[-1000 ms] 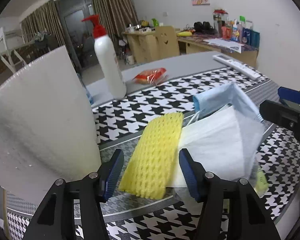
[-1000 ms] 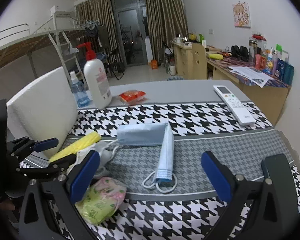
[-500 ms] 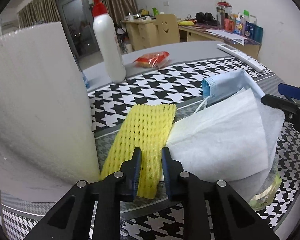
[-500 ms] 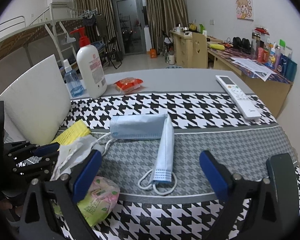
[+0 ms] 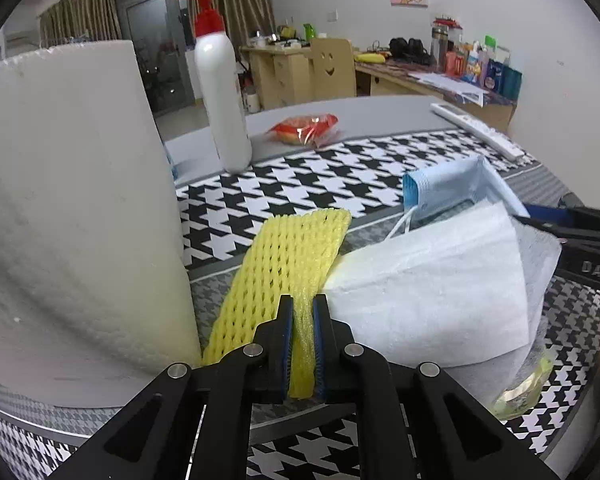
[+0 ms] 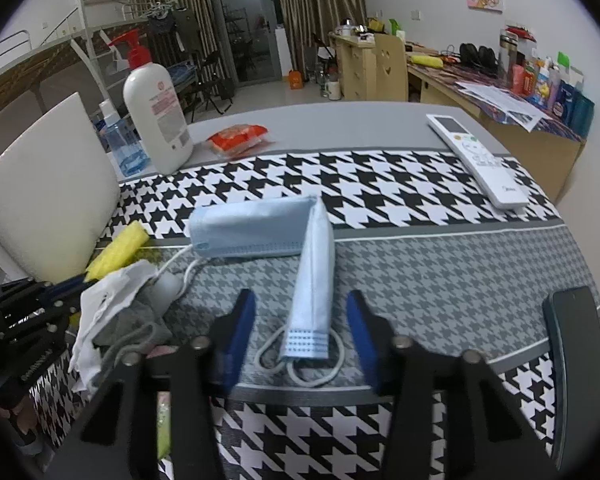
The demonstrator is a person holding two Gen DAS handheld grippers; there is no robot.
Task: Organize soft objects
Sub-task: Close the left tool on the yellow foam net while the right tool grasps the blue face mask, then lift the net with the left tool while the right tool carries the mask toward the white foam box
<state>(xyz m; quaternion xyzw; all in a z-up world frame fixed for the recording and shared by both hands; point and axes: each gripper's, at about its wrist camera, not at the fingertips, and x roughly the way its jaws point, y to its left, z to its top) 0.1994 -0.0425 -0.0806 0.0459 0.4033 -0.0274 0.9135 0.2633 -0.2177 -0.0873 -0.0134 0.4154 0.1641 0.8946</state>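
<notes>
A yellow foam net [image 5: 284, 264] lies on the table beside a white foam sheet [image 5: 72, 208]. My left gripper [image 5: 301, 312] is shut on the net's near end. A white tissue [image 5: 432, 292] lies to its right, over a green packet [image 5: 520, 388]. A blue face mask [image 6: 284, 232], folded in an L, lies on the grey cloth. My right gripper [image 6: 302, 320] is open, its fingers on either side of the mask's near end, just above the ear loops. The net [image 6: 118, 248] and tissue [image 6: 108, 308] also show in the right wrist view.
A white pump bottle [image 6: 156, 120], a small blue bottle [image 6: 120, 144] and a red snack packet [image 6: 238, 140] stand at the back of the table. A white remote [image 6: 476, 160] lies at the right. The houndstooth cloth [image 6: 440, 280] covers the near half.
My left gripper has closed on the yellow net. My right gripper has moved forward and narrowed, so its fingers now flank the mask's near end.
</notes>
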